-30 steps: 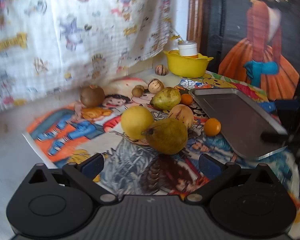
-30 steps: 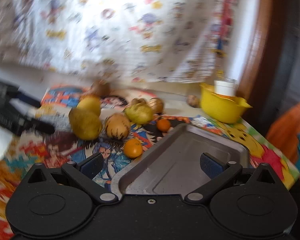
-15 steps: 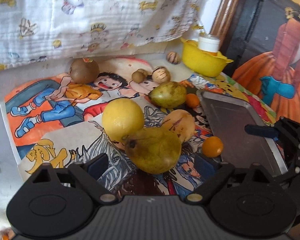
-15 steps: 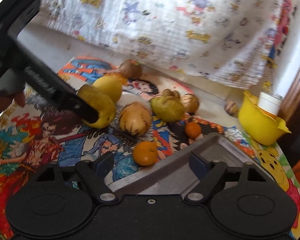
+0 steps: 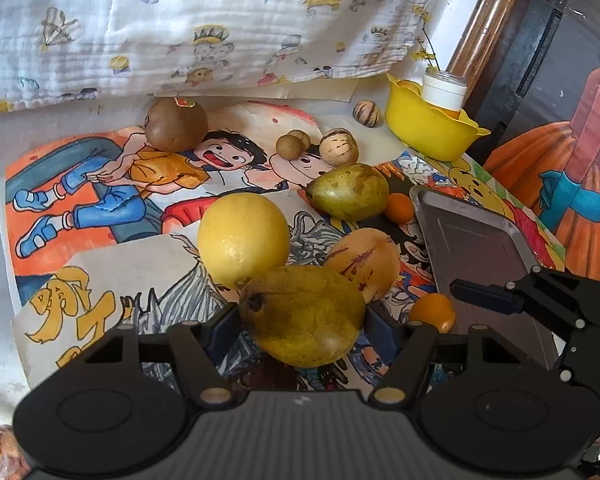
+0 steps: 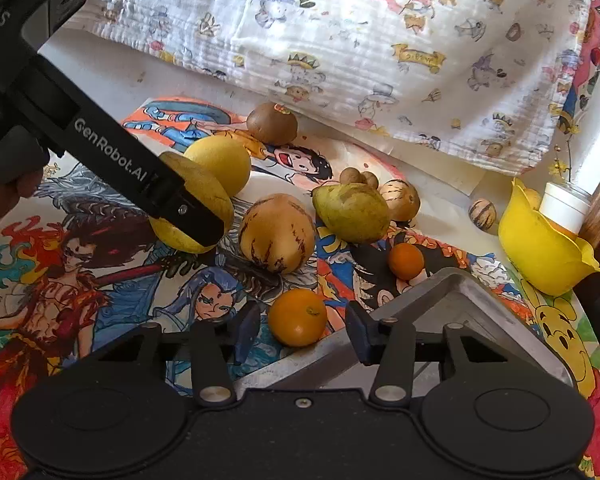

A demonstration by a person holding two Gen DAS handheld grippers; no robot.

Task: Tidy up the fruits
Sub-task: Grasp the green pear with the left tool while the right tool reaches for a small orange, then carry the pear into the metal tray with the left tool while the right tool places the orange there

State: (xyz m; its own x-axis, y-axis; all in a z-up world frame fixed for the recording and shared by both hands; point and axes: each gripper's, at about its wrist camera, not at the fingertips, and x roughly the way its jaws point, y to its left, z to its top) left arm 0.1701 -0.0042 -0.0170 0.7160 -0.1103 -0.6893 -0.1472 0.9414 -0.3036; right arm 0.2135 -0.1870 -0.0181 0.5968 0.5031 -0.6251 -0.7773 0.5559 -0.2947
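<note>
**Both grippers closing in on fruit at the near edge of the pile**

On the left, the left gripper (image 5: 302, 326) has its jaws closing around a yellow-green pear (image 5: 302, 314), which lies on the cartoon-printed mat (image 5: 100, 276) with its long axis across the jaws and its dark blossom end turned left. The pads sit at the pear's flanks; whether they already press it I cannot tell for sure, though they look to be in contact. Just behind the pear, touching or nearly so, sits a round yellow fruit (image 5: 243, 240), and to its right a striped pepino melon (image 5: 364, 262). Further back lie a second pear (image 5: 348, 191), stem end pointing left, a brown kiwi-like fruit (image 5: 176, 124), and small brown nuts (image 5: 294, 145).

To the right, the right gripper (image 6: 298, 330) has its jaws closing on either side of a small orange (image 6: 298, 317), with gaps visible at both pads, so nothing is grasped. The orange rests on the mat right against the near corner of a metal tray (image 6: 480, 312). A second small orange (image 6: 406, 261) sits beyond, and a yellow bowl (image 6: 540, 248) stands at the far right.

A second ago both sets of jaws stood wide open and further from the fruit; now each brackets its target.
</note>
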